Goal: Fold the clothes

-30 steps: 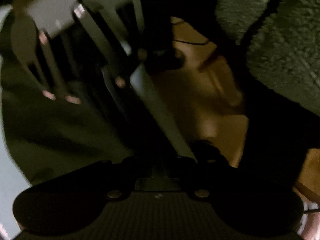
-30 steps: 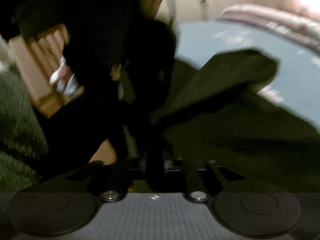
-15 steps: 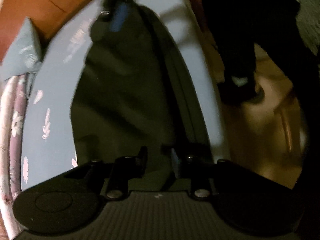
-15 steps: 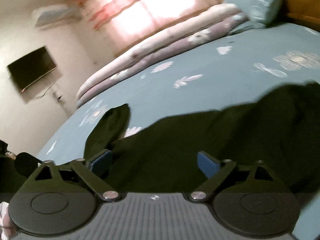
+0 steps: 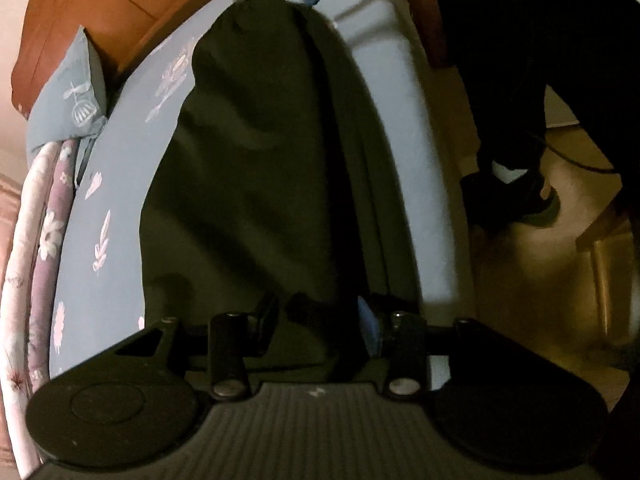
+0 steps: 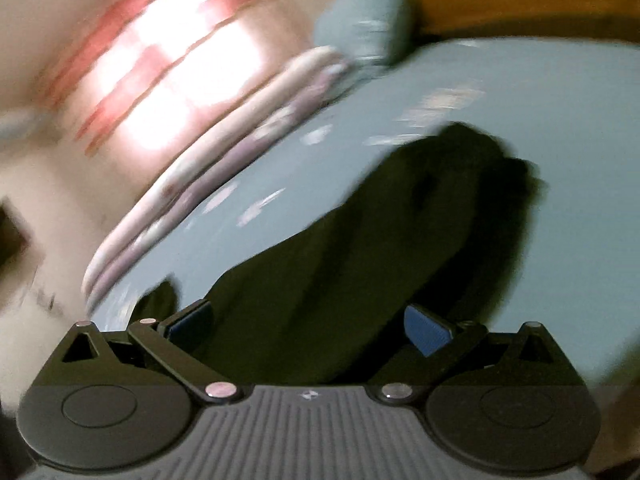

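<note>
A bed (image 5: pixel 100 280) with a pale blue flowered sheet fills most of both views. At its far left edge in the left wrist view a pink and white flowered quilt (image 5: pixel 36 240) lies rolled along the side, and a blue pillow (image 5: pixel 68 108) leans against an orange-brown headboard (image 5: pixel 100 4). The right wrist view is blurred, yet shows the same bed, quilt and pillow below a bright curtained window (image 6: pixel 172 68).

A dark green garment (image 5: pixel 248 168) lies stretched along the near edge of the sheet, long and narrow, with a fold line running down its length. To its right the brown floor (image 5: pixel 540 280) shows, where a person's dark shoe (image 5: pixel 516 196) stands.

The left gripper (image 5: pixel 318 316) sits over the near end of the garment; its fingers have just been opening and stand partly apart, cloth lying between them but not pinched. The right gripper (image 6: pixel 308 324) is at the other end, fingers spread wide with the garment lying loose between them.
</note>
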The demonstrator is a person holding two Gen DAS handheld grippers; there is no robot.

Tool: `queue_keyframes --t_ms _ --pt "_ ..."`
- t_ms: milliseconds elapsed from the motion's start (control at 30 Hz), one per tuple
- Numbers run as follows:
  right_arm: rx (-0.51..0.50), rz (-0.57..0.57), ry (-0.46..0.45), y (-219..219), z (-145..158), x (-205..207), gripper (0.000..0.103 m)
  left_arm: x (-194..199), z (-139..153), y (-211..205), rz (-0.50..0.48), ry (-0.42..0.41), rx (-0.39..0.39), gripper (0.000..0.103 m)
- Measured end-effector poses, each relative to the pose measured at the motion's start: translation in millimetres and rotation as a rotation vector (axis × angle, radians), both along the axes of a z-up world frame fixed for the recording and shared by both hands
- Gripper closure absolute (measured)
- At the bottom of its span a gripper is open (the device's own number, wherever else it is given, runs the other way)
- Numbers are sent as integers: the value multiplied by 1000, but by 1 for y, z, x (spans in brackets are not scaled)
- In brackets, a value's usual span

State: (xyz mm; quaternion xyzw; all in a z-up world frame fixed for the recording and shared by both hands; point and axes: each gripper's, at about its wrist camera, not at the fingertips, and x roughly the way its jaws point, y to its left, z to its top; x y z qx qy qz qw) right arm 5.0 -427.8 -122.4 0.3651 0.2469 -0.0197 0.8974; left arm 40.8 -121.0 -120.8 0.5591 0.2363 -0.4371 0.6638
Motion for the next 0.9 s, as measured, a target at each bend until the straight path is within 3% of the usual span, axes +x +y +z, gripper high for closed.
queue_keyframes --t_ms 67,167,200,433,633,733,800,900 --pt "68 -88 31 -20 -9 3 4 2 -4 1 6 -18 12 59" --pt "156 -175 34 -49 -23 5 21 4 -7 2 20 -48 12 59" --pt "188 -185 35 -56 -27 8 22 4 -7 3 25 -48 8 59" --pt "169 -152 -12 -51 -39 20 23 -8 -12 6 -48 -125 44 59" --pt "177 -97 -50 -46 -33 13 22 -21 -23 -3 -136 -256 139 60" --pt "191 -62 -79 -43 -29 12 22 -26 -30 -10 -168 -317 193 72" --pt "188 -39 -86 -38 -27 11 21 -29 -32 -16 -168 -330 226 93" --pt "190 21 -115 -31 -22 17 21 -28 -30 -22 -137 -297 233 96"
